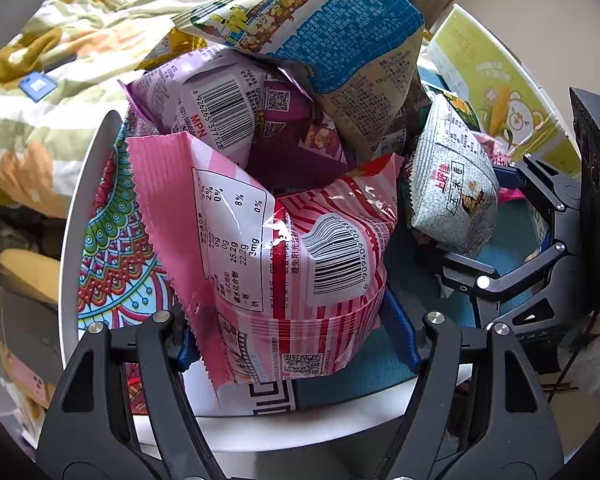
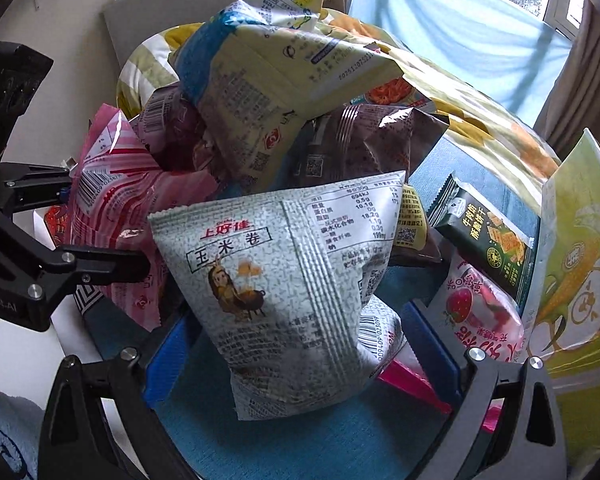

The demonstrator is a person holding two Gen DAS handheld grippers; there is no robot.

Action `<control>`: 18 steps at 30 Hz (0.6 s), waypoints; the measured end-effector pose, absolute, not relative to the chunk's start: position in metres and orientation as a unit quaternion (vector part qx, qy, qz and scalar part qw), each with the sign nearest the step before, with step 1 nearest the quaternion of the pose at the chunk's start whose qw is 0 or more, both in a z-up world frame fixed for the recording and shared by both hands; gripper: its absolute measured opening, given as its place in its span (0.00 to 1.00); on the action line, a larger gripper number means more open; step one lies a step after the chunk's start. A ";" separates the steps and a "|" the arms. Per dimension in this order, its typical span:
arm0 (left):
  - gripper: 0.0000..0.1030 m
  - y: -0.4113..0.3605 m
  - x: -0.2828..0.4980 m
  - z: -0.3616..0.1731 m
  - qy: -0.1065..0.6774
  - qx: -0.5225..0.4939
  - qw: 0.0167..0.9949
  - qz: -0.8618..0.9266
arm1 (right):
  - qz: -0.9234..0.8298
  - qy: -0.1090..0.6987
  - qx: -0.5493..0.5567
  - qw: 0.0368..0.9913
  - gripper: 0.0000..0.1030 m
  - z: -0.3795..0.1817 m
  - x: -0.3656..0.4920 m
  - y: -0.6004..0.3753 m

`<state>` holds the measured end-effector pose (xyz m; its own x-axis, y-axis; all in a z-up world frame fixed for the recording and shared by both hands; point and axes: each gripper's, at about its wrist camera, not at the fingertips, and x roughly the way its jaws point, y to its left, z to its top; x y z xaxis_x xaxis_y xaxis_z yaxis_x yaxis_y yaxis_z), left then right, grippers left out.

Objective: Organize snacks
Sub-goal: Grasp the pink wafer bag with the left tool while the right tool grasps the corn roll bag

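A heap of snack bags lies on a round white table [image 1: 260, 432]. My left gripper [image 1: 300, 340] is shut on a pink striped bag [image 1: 292, 256] at the near side of the heap. My right gripper [image 2: 300, 352] is shut on a grey speckled corn-roll bag [image 2: 292, 272]; that bag [image 1: 452, 196] and the right gripper [image 1: 512, 252] also show at the right of the left wrist view. The left gripper [image 2: 80, 224] shows at the left of the right wrist view, on the pink bag [image 2: 116, 208]. A purple bag [image 1: 220, 108] and a blue-and-cream bag [image 1: 340, 44] lie on top.
A green corn-bear bag [image 2: 572, 272], a dark green cracker pack [image 2: 496, 240], a strawberry pack [image 2: 480, 316] and a brown bag [image 2: 364, 144] lie to the right. A patterned mat [image 1: 116, 240] covers the table's left. A bed with a floral quilt [image 1: 60, 60] stands behind.
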<state>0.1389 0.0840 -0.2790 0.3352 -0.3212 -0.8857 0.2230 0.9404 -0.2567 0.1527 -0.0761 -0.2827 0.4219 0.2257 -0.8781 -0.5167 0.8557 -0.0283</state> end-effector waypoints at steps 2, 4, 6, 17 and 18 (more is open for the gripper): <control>0.68 0.087 0.135 -0.278 0.553 -0.046 0.816 -0.164 | 0.223 0.489 -0.150 0.830 0.95 -0.284 0.154 -0.076; 0.68 0.086 0.131 -0.277 0.550 -0.040 0.818 -0.162 | 0.224 0.489 -0.149 0.830 0.95 -0.283 0.158 -0.075; 0.68 0.086 0.127 -0.275 0.548 -0.032 0.821 -0.158 | 0.225 0.491 -0.146 0.829 0.92 -0.282 0.159 -0.076; 0.68 0.086 0.111 -0.248 0.531 -0.030 0.836 -0.134 | 0.226 0.479 -0.151 0.835 0.55 -0.267 0.148 -0.074; 0.68 0.087 0.109 -0.244 0.529 -0.031 0.838 -0.130 | 0.228 0.479 -0.144 0.836 0.54 -0.264 0.147 -0.075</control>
<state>0.1092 0.0870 -0.2436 0.4075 -0.2504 -0.8782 0.1854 0.9643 -0.1890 0.1470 -0.0749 -0.2636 0.4379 0.2422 -0.8658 -0.5184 0.8548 -0.0230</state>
